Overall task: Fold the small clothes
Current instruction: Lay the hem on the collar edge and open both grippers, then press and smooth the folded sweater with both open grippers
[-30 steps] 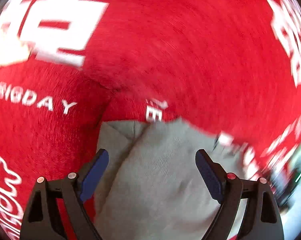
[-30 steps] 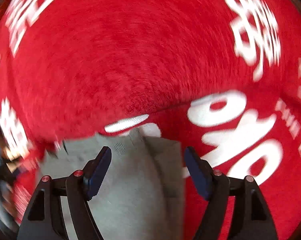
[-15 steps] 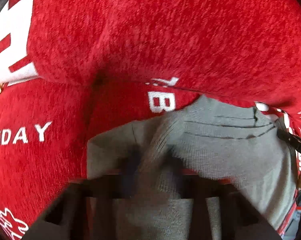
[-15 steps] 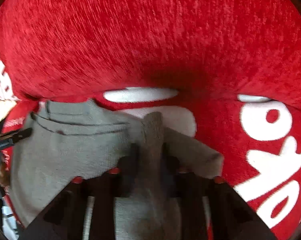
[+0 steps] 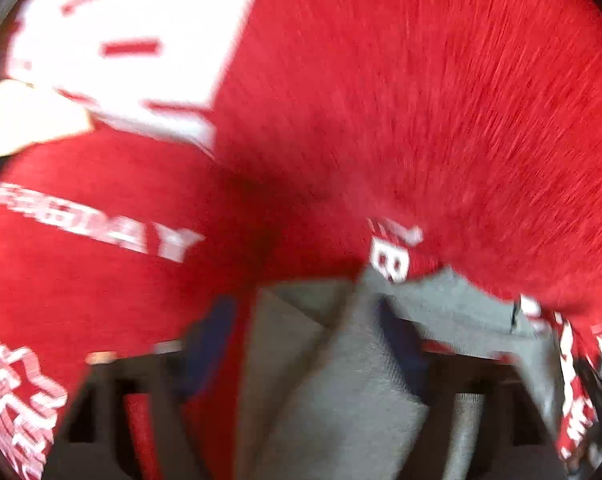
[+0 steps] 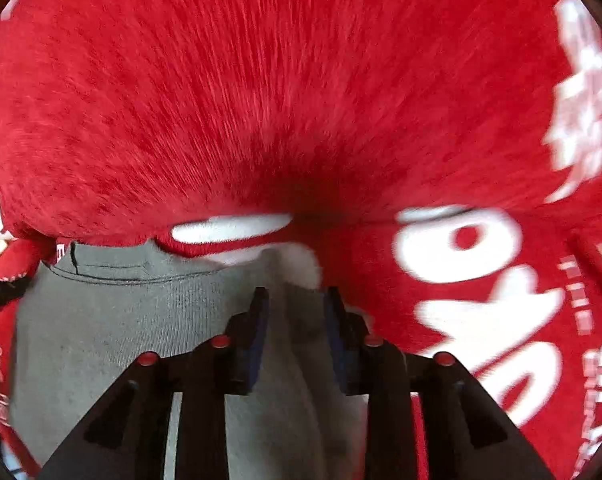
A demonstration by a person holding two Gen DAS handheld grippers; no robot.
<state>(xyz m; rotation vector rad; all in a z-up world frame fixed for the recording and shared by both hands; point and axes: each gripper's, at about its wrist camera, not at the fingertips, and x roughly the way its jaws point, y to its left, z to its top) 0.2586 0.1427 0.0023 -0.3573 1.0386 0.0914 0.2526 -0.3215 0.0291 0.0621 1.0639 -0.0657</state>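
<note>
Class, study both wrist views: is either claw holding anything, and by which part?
Neither claw visibly grips. The left claw and right claw have just been opening, each astride a raised fold of the grey knitted garment, pads apparently off it.

We are looking down at a red plush blanket (image 5: 441, 100) with white lettering, which is filling nearly the whole of both views and lying in soft humps with a shadowed crease between them. We are seeing bright light washing out a pale patch (image 5: 25, 120) at the left edge; walls and floor are staying hidden.
</note>
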